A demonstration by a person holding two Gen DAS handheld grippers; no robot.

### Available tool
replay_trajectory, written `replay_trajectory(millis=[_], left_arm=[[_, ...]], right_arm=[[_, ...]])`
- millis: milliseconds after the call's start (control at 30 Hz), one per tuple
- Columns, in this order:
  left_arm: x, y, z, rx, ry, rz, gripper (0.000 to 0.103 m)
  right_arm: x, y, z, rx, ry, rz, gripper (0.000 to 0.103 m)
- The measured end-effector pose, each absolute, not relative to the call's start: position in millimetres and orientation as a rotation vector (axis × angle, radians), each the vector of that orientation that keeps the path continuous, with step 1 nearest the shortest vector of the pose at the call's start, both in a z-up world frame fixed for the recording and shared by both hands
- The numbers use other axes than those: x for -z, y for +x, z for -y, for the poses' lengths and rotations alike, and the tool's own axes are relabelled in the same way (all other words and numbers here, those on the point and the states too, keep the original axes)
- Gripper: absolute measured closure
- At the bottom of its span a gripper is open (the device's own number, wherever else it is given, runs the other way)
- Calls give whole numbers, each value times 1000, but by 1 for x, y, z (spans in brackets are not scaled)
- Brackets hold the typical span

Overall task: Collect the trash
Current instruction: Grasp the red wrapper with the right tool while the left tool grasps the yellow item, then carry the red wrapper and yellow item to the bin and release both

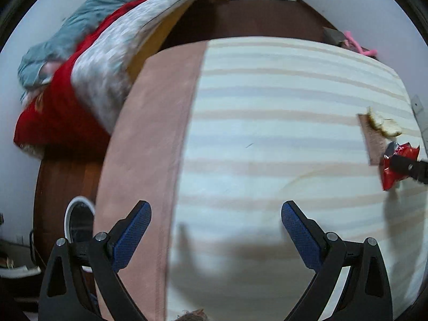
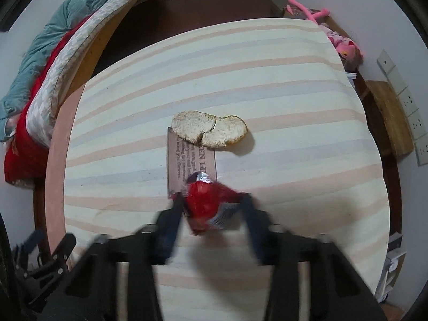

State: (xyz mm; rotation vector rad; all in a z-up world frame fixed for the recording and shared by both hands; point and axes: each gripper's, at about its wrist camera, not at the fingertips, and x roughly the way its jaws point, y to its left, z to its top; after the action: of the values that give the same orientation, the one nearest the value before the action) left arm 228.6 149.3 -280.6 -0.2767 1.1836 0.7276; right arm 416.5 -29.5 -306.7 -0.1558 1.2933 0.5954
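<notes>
The right claw (image 2: 212,203) grips a crumpled red wrapper (image 2: 206,203) between its blurred fingers, which sit on either side of the foil, closed against it. The wrapper hangs over the near end of a brown printed card (image 2: 184,160) on the striped bed (image 2: 267,80). Just beyond, at the card's far end, lies a piece of dried peel (image 2: 208,131). The left claw (image 1: 215,230) is spread wide and empty above the bed's left part, well apart from the wrapper at far right.
</notes>
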Motion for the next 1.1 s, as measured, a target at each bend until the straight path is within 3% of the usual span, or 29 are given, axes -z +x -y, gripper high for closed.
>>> replay_trajectory(millis=[100, 300, 600, 667, 700, 767, 833, 1100], left_arm=[[273, 254, -133, -668, -241, -1165, 3], [272, 322, -108, -488, -297, -1172, 3], [305, 404, -64, -258, -318, -1242, 6], [306, 410, -59, -262, -297, -1225, 28], [306, 412, -56, -276, -281, -1217, 45], [304, 411, -57, -298, -255, -1181, 55], [299, 408, -57, -306, -224, -1133, 76], [276, 378, -50, -365, -83, -1028, 87]], right_arm=[[301, 423, 47, -614, -114, -1270, 82], [281, 444, 97, -535, -22, -1235, 82], [299, 488, 133, -451, 33, -1262, 82], [300, 490, 135, -448, 26, -1260, 82], [300, 490, 135, -451, 26, -1261, 82], [302, 490, 135, -457, 20, -1258, 82], [301, 488, 133, -464, 6, -1252, 82], [291, 472, 126, -500, -47, -1218, 83]])
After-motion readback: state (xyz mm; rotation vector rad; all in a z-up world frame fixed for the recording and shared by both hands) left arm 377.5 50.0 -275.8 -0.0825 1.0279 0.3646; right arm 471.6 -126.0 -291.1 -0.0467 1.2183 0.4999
